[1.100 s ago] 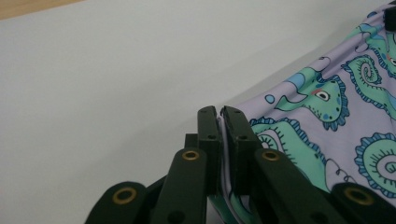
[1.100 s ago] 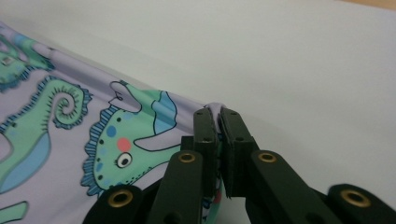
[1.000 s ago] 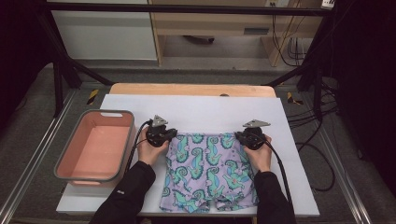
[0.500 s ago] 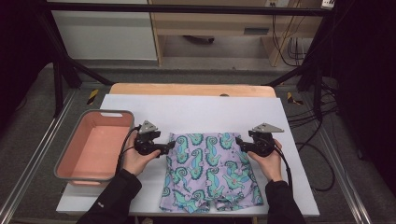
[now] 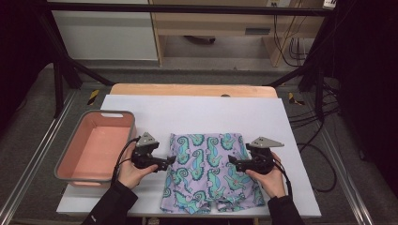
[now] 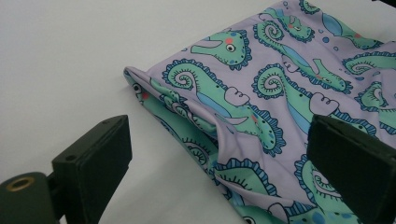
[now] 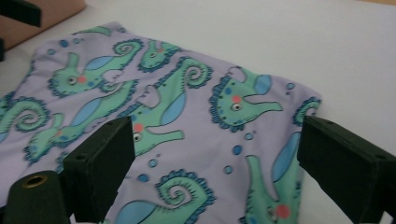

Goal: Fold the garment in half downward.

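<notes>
I am holding my left gripper (image 5: 170,161) and right gripper (image 5: 233,161) at either side edge of the seahorse-print shorts (image 5: 211,171), both with jaws just opened wide and gripping nothing. The shorts are lying flat on the white table (image 5: 202,112), beside the pink bin (image 5: 96,145), probably ready for folding.

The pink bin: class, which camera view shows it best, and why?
The high view: the whole pink bin sits left of the patterned shorts, rim and inside visible. The right gripper view catches a corner of it at top left.
</notes>
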